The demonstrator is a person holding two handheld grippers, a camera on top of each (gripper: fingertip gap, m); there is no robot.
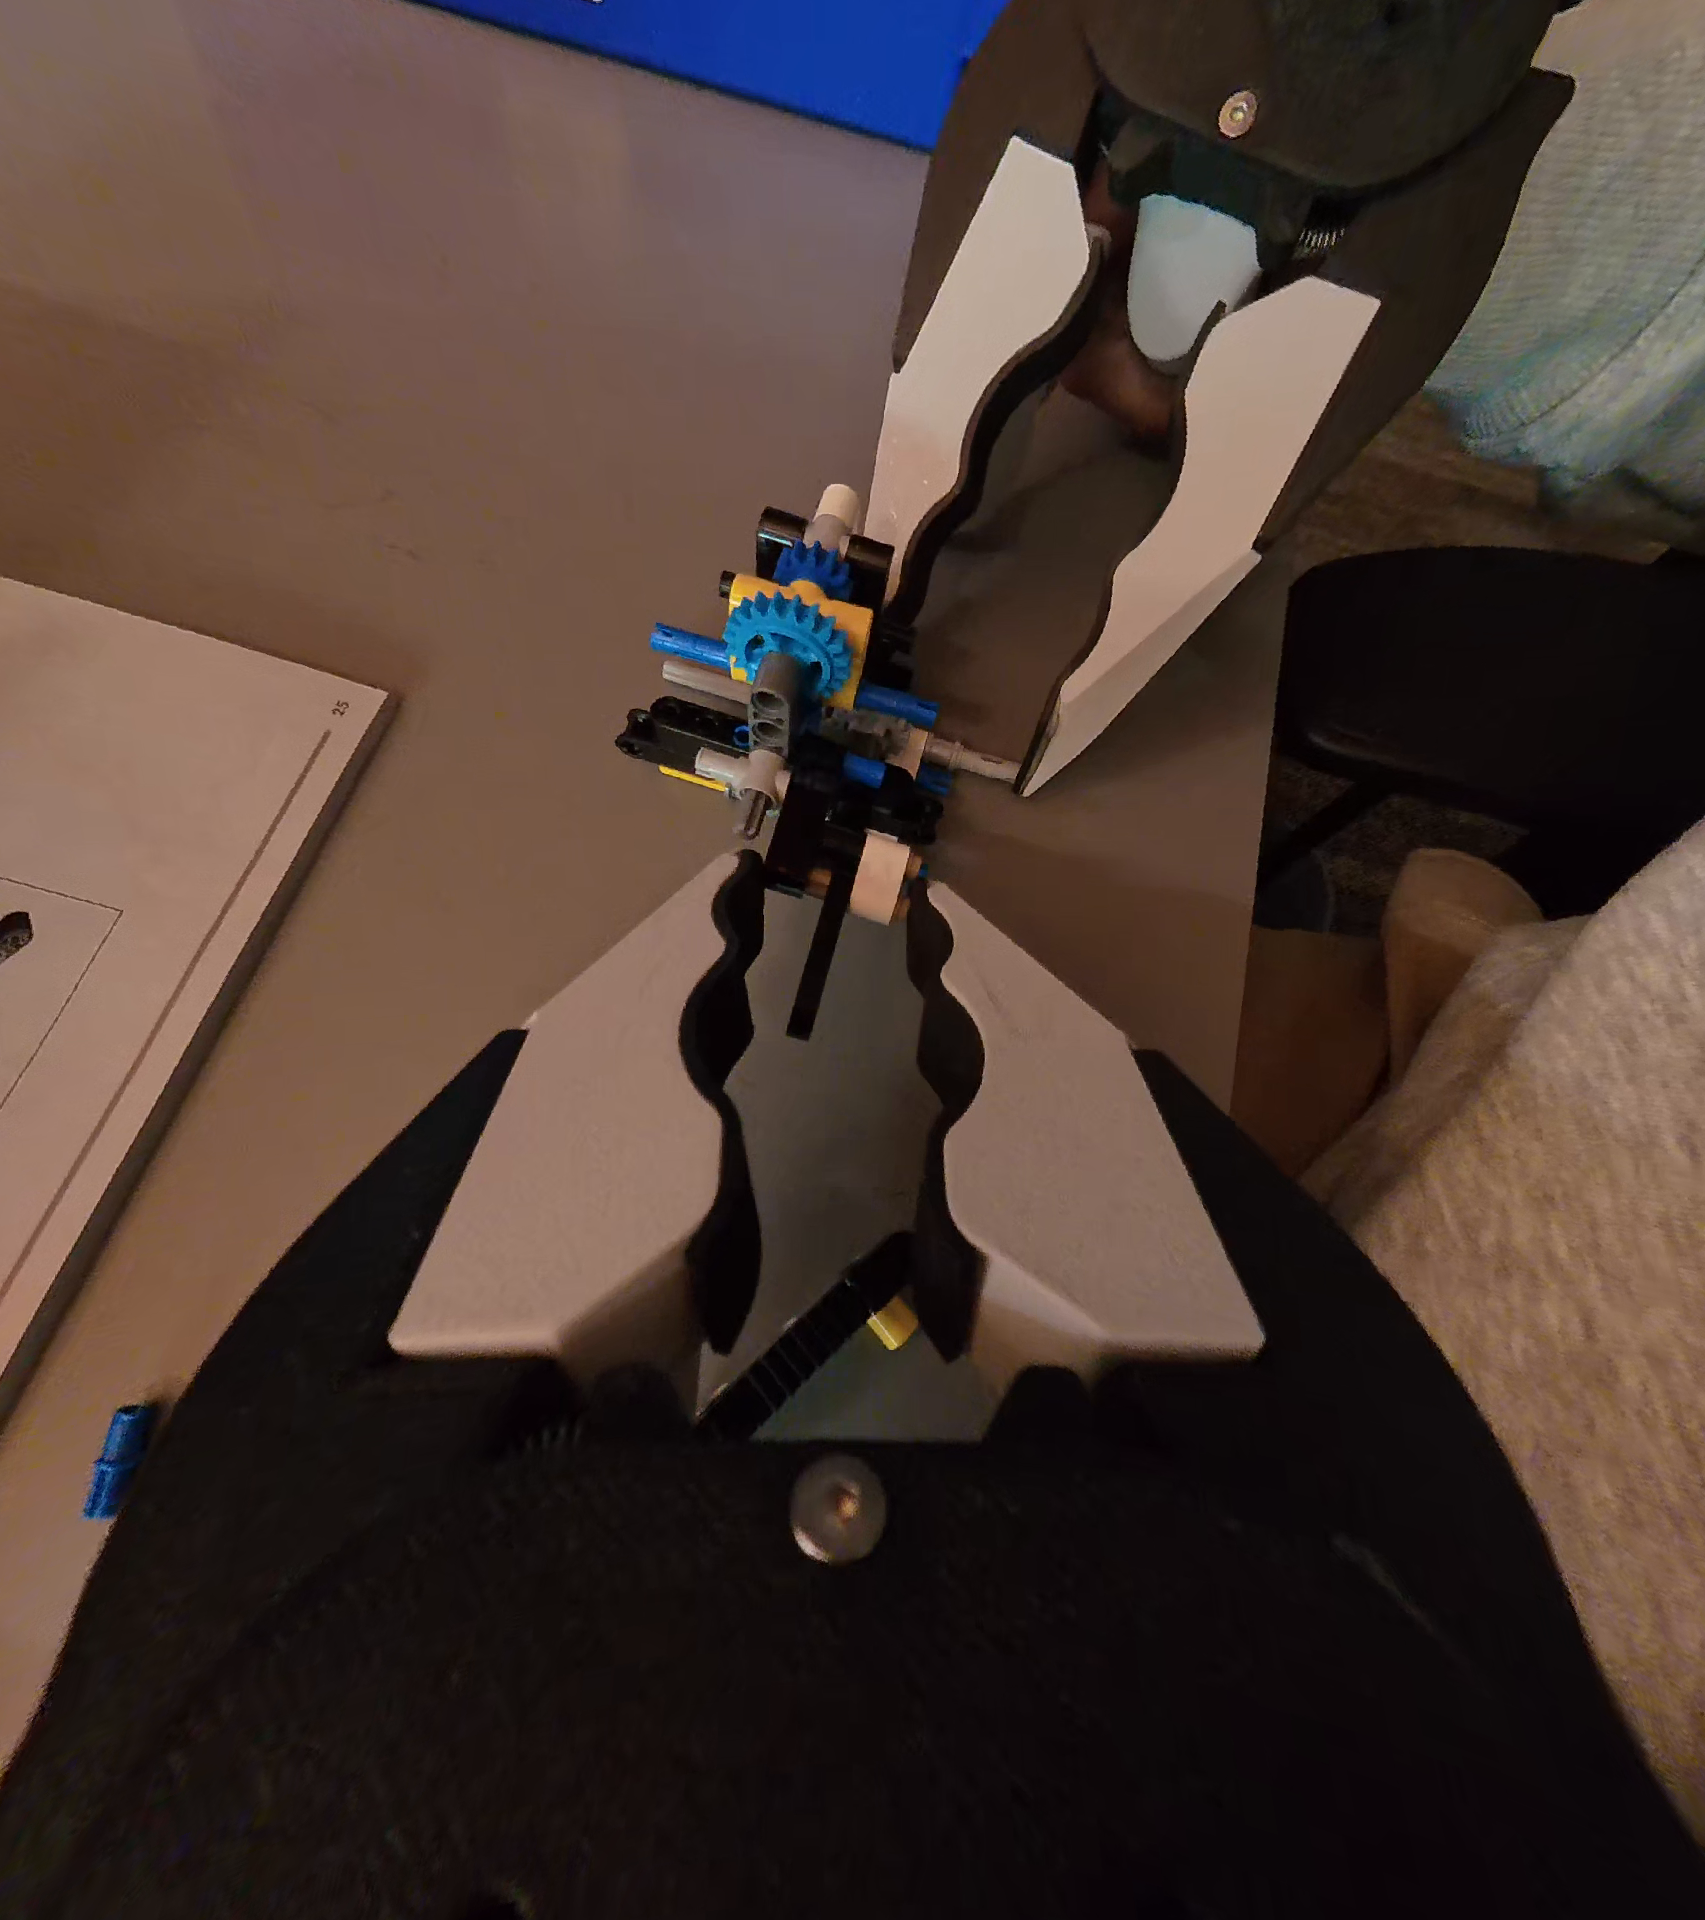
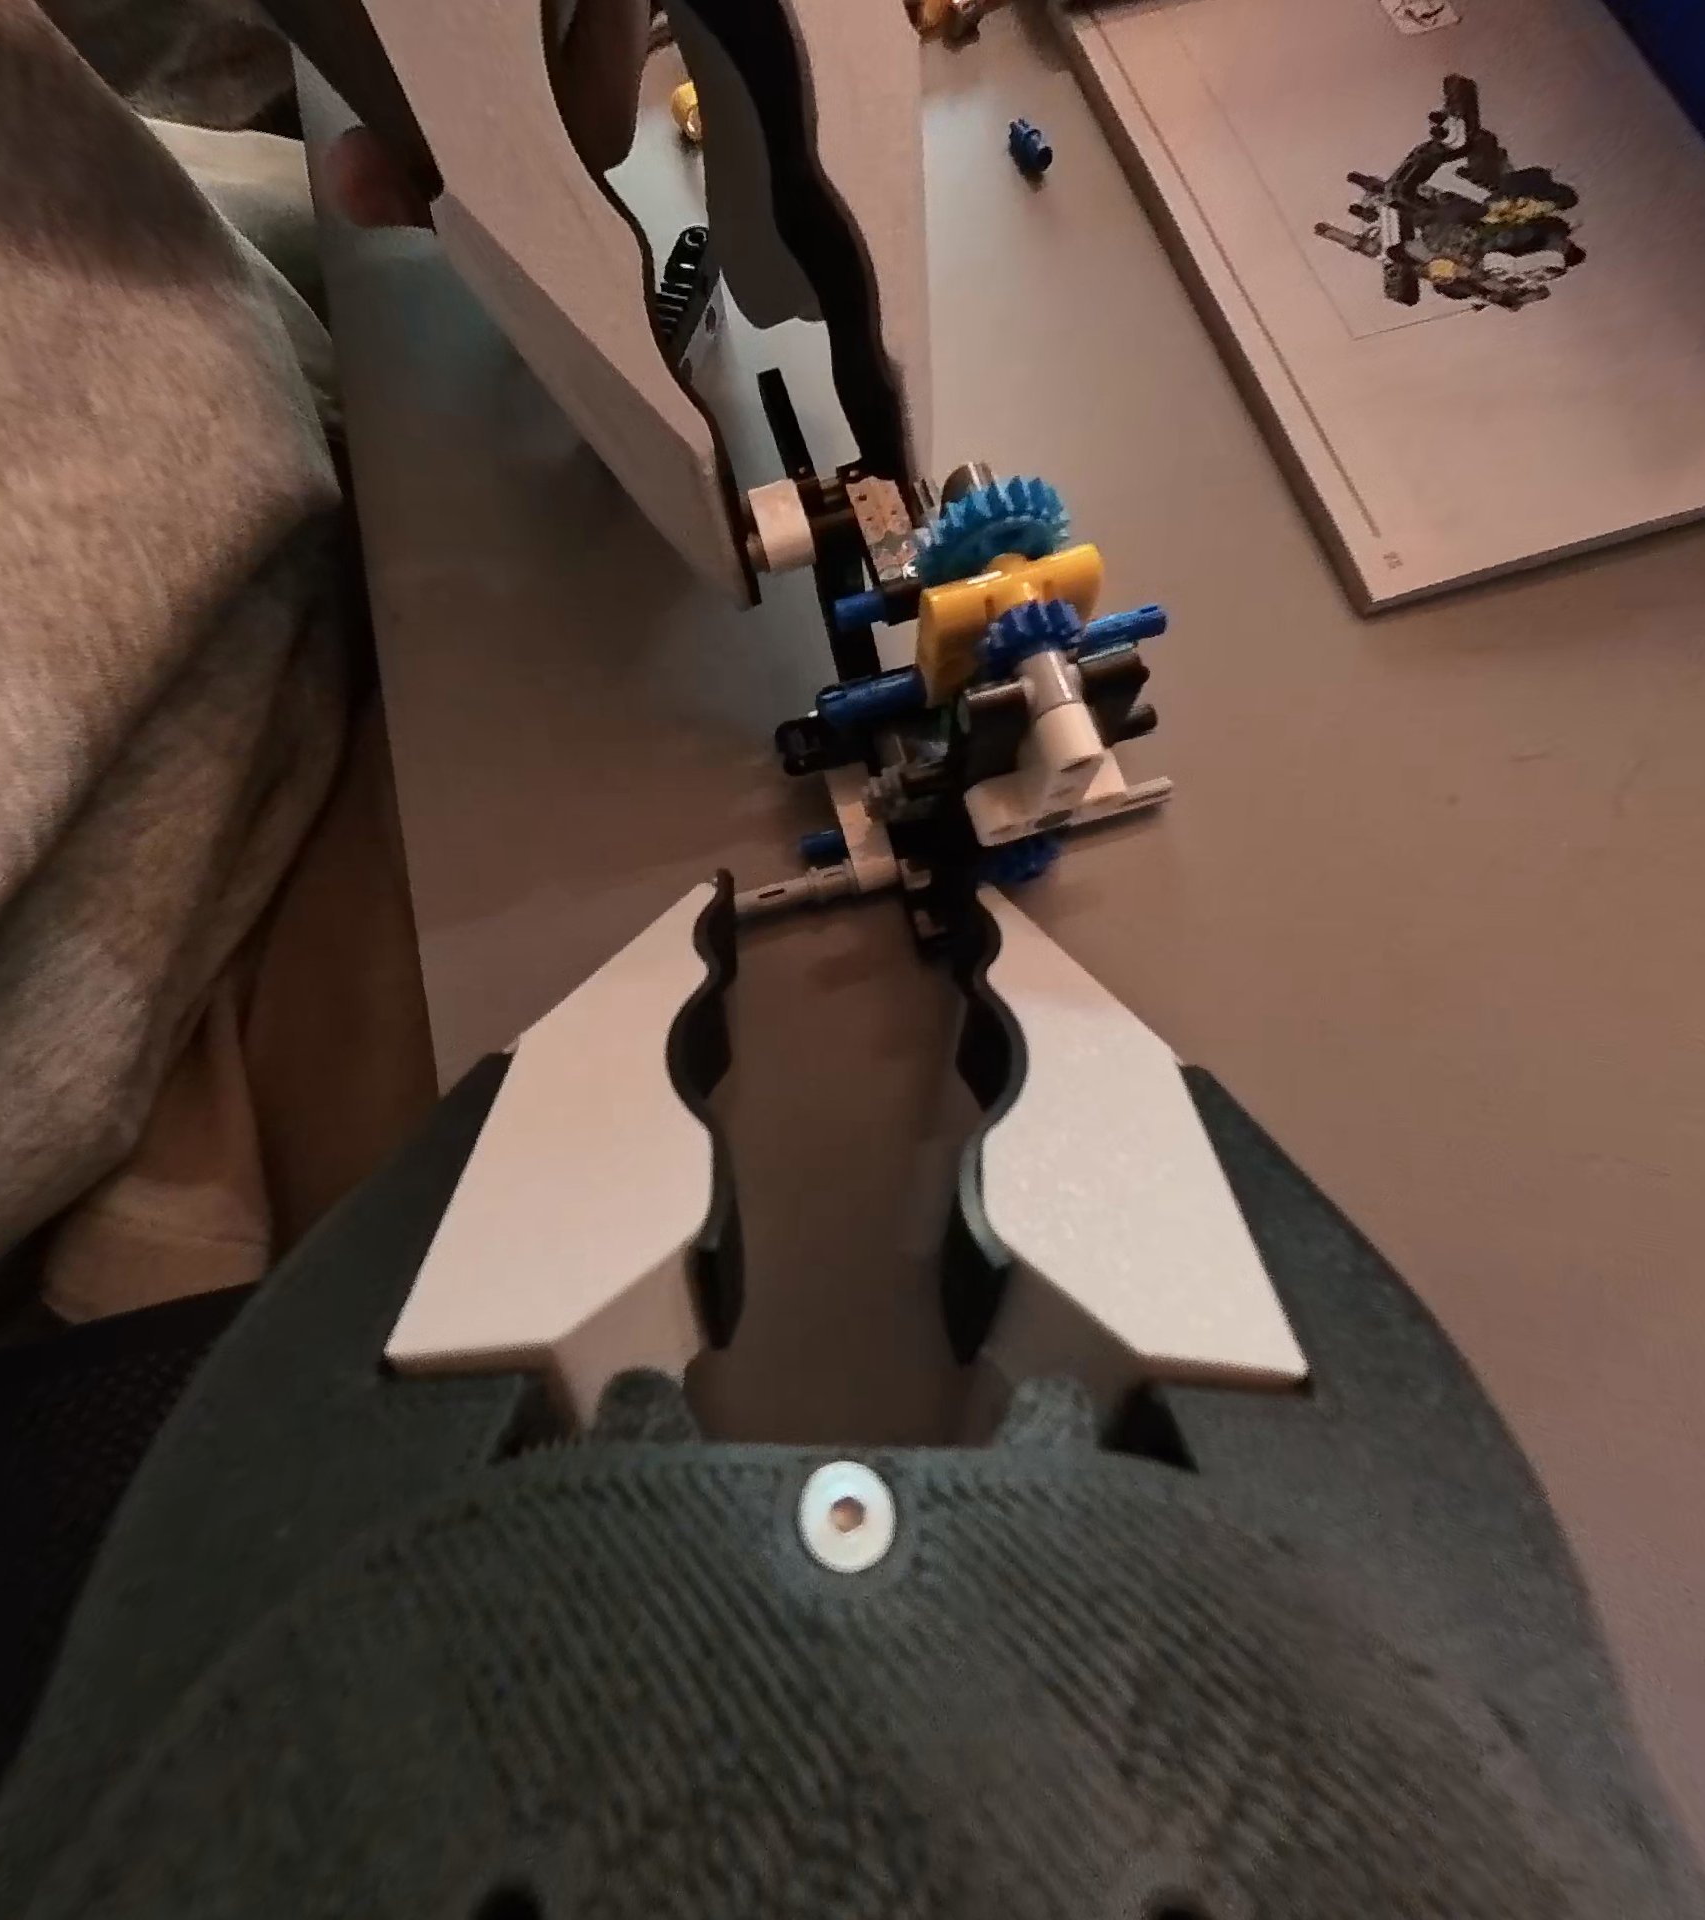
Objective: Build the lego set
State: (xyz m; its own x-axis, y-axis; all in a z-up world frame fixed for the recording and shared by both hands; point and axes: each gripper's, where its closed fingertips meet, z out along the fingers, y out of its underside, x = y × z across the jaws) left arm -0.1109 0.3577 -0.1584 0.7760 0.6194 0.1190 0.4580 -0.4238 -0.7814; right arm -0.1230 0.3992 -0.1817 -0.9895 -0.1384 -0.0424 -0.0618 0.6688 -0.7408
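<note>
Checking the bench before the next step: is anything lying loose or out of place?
A small blue pin lies alone on the table, beside the open instruction booklet, apart from the lego assembly held between both grippers. Nothing looks broken or spilled.

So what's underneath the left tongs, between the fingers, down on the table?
A black toothed lego strip and a small yellow piece lie on the grey table below the left tongs. The tongs' black body covers where the strip ends.
</note>
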